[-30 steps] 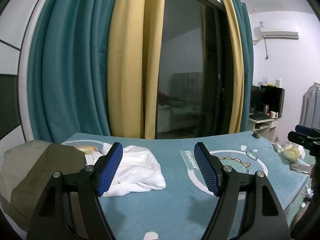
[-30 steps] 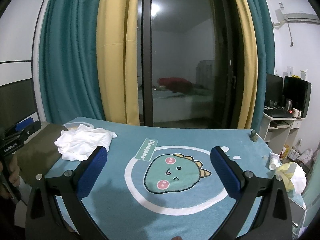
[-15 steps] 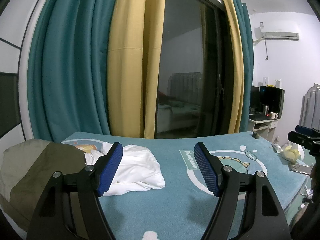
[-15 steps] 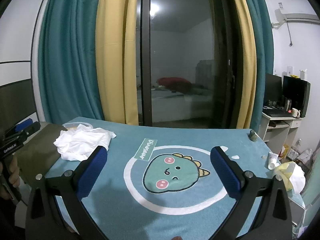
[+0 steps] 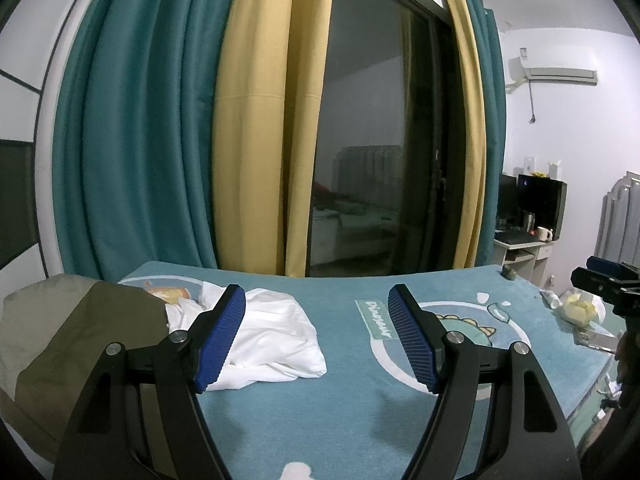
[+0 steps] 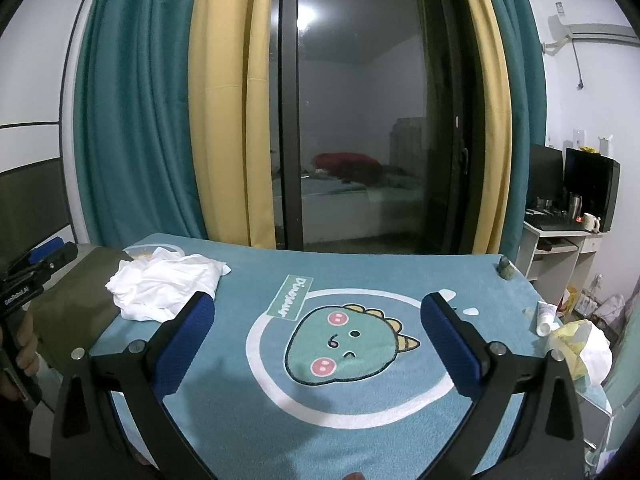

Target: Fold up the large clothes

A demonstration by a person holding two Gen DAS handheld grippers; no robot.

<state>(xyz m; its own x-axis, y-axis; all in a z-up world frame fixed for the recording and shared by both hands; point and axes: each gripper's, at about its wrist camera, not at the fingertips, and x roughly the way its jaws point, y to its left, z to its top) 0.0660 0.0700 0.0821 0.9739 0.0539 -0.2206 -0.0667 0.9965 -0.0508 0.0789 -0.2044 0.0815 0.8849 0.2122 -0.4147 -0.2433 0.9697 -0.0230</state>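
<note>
A crumpled white garment lies on the teal dinosaur mat at its far left; it also shows in the right wrist view. My left gripper is open and empty, held above the mat just right of the garment. My right gripper is open and empty above the dinosaur print. An olive and beige folded cloth lies left of the garment, also in the right wrist view.
Teal and yellow curtains and a dark glass door stand behind the table. A small tube and a yellow-white wad sit at the right edge. A desk with monitor stands far right.
Both grippers have drifted very slightly; the view is almost the same. Both stay open and the garment has not moved.
</note>
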